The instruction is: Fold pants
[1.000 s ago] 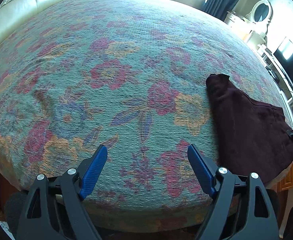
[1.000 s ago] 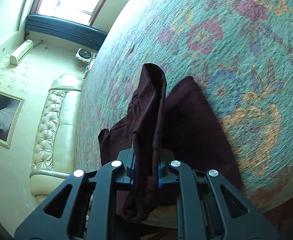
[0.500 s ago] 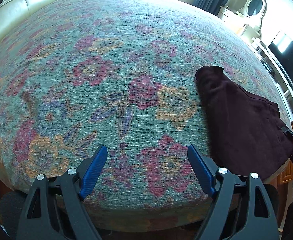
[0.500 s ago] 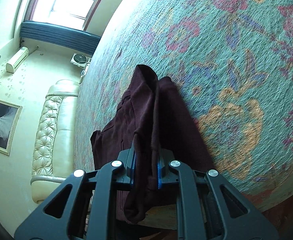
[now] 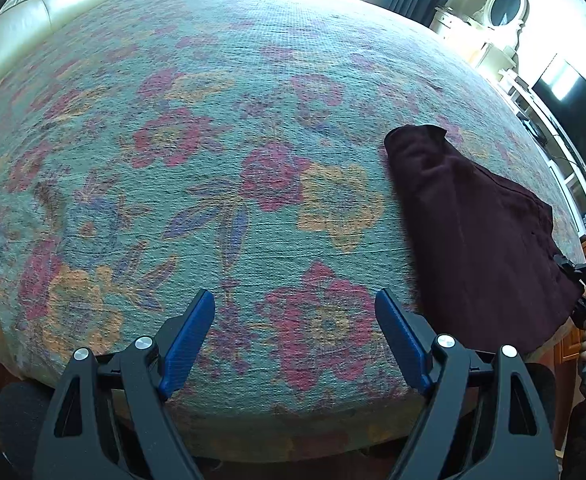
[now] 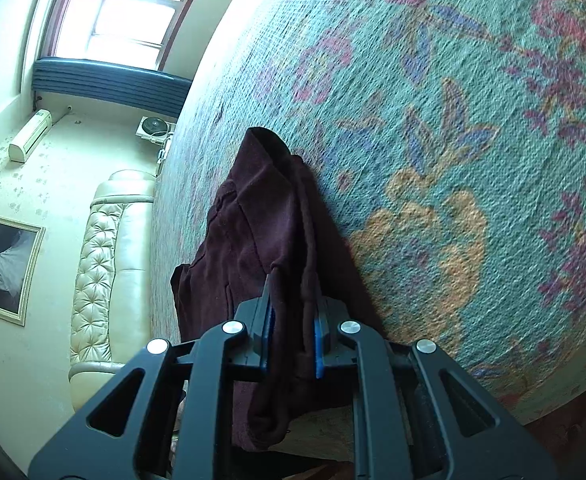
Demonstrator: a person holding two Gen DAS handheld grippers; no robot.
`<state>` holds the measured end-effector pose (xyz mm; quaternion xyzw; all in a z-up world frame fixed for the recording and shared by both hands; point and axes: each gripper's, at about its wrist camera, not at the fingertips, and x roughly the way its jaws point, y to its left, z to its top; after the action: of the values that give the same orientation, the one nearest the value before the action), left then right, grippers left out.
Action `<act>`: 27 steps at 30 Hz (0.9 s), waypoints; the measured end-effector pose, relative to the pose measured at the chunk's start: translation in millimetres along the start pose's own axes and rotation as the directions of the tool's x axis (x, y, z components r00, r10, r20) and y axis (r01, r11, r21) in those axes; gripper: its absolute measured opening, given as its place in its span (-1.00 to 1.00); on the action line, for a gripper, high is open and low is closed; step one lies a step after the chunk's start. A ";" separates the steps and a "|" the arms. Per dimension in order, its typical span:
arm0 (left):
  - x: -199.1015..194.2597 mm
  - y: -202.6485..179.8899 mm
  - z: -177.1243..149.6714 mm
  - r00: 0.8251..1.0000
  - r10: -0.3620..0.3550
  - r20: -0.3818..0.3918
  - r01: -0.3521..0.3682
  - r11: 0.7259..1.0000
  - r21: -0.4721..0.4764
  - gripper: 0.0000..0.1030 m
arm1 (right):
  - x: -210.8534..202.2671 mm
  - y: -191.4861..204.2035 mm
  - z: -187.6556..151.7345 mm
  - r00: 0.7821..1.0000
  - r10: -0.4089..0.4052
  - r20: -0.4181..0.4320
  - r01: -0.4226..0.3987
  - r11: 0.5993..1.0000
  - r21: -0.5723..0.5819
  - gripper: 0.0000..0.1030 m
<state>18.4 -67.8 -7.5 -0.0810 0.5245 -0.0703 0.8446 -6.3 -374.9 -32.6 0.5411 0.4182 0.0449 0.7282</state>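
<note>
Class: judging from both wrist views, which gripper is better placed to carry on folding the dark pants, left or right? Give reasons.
Probably the right gripper: its jaws are shut on the pants. The left gripper hangs open over bare bedspread, apart from the cloth.

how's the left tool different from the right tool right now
The left tool has its jaws spread wide with nothing between them; the right tool is closed on a bunched edge of the dark maroon pants. The left tool hangs over bare floral bedspread, apart from the pants; the right tool sits at the bed's near edge with cloth draping below it. Both have black frames and blue pads.
</note>
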 end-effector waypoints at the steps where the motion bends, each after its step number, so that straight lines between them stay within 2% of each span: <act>1: 0.2 -0.3 -0.1 1.000 -0.002 -0.002 0.002 1.000 0.000 0.58 | -0.3 -2.4 0.8 1.000 0.001 -0.001 -0.001 1.000 0.002 -0.72; 7: 1.3 -4.6 -2.2 1.000 -0.014 -0.010 0.014 1.000 0.006 0.58 | -4.9 -14.5 6.6 1.000 0.009 -0.004 -0.009 1.000 0.007 -0.72; 14: 5.2 -18.3 -5.2 0.997 -0.067 -0.037 0.068 0.998 0.012 0.58 | -12.4 -21.4 12.9 1.000 0.000 0.004 -0.001 1.000 0.009 -0.72; 17: 9.5 -25.2 -6.6 0.992 -0.112 -0.062 0.112 0.994 0.004 0.58 | -28.5 -33.7 20.6 0.998 -0.031 0.047 0.030 0.999 0.023 -0.79; 18: 11.5 -27.1 -7.0 0.988 -0.135 -0.074 0.135 0.991 -0.005 0.58 | -35.6 -40.0 23.2 0.996 -0.054 0.064 0.051 0.998 0.040 -0.90; 20: 15.4 -32.0 -8.2 0.979 -0.182 -0.094 0.181 0.983 -0.024 0.58 | -53.0 -51.7 27.7 0.985 -0.150 0.088 0.147 0.988 0.039 -0.95; 22: 19.3 -35.1 -7.7 0.966 -0.233 -0.112 0.230 0.972 -0.044 0.58 | -69.8 -64.1 29.9 0.993 -0.077 0.088 0.070 0.994 0.082 -0.87; 23: 21.2 -36.8 -7.8 0.959 -0.257 -0.118 0.252 0.966 -0.053 0.58 | -77.6 -68.2 30.4 0.995 -0.033 0.092 0.024 0.994 0.102 -0.66; 24: 23.7 -38.2 -7.6 0.951 -0.283 -0.125 0.276 0.959 -0.066 0.58 | -84.8 -68.5 30.2 0.995 -0.012 0.096 0.001 0.994 0.105 -0.10; 25: 25.6 -39.5 -7.8 0.945 -0.299 -0.130 0.291 0.953 -0.079 0.58 | -90.6 -67.5 29.8 0.994 -0.005 0.105 -0.006 0.995 0.100 0.17; 26: 27.4 -40.2 -7.8 0.939 -0.316 -0.133 0.305 0.948 -0.092 0.62 | -93.3 -64.9 28.9 0.994 0.006 0.108 -0.015 0.996 0.085 0.35; 27: 29.2 -40.3 -7.7 0.935 -0.330 -0.132 0.318 0.942 -0.103 0.66 | -92.1 -63.2 28.7 0.996 0.021 0.092 -0.027 0.997 0.071 0.37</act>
<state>23.0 -113.6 -27.9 -0.1947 0.5672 -0.1933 0.7765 -71.4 -470.1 -31.2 0.5734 0.3794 0.0138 0.7260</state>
